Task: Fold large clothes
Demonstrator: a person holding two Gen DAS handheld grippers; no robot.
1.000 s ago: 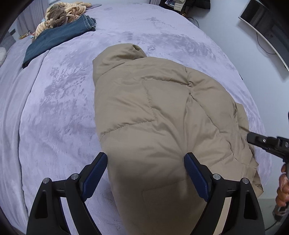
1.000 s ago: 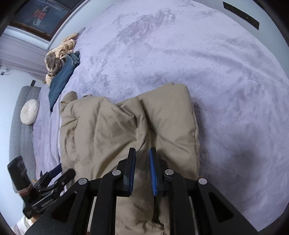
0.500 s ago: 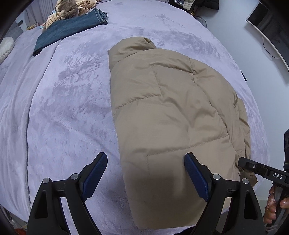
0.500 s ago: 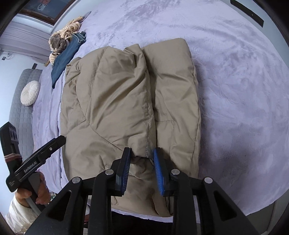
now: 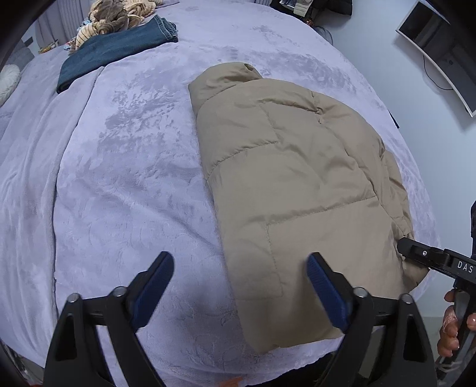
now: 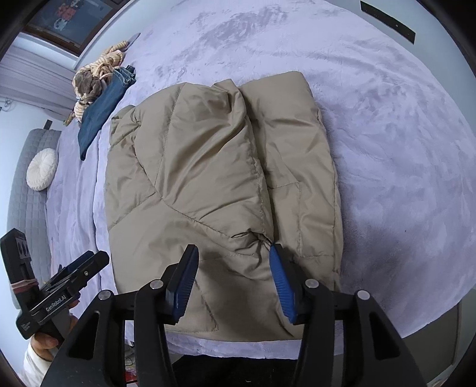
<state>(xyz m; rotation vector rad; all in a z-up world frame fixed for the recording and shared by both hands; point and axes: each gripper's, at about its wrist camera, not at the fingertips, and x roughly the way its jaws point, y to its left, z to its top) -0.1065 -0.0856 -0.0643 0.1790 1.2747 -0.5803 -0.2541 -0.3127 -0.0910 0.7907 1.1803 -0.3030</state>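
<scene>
A tan puffer jacket [image 5: 291, 184] lies folded lengthwise on the lavender bed cover [image 5: 119, 184], its collar end far from me and its hem near the front edge. It also shows in the right wrist view [image 6: 208, 184], with one side folded over the middle. My left gripper [image 5: 239, 285] is open and empty above the jacket's near left corner. My right gripper [image 6: 233, 277] is open and empty above the near hem, by a puckered seam. Each gripper shows in the other's view, the right gripper [image 5: 434, 259] at the jacket's right edge, the left gripper [image 6: 71, 277] at its left.
Folded blue jeans [image 5: 116, 50] and a striped brown garment [image 5: 116, 18] lie at the far left of the bed. A round white cushion [image 6: 41, 169] rests on a grey sofa [image 6: 26, 214]. A monitor [image 5: 437, 47] hangs on the right wall. The bed's front edge is close below.
My right gripper has opened and let go of the jacket fold. Both grippers have pulled back toward the front edge, so the whole jacket now lies flat in view.
</scene>
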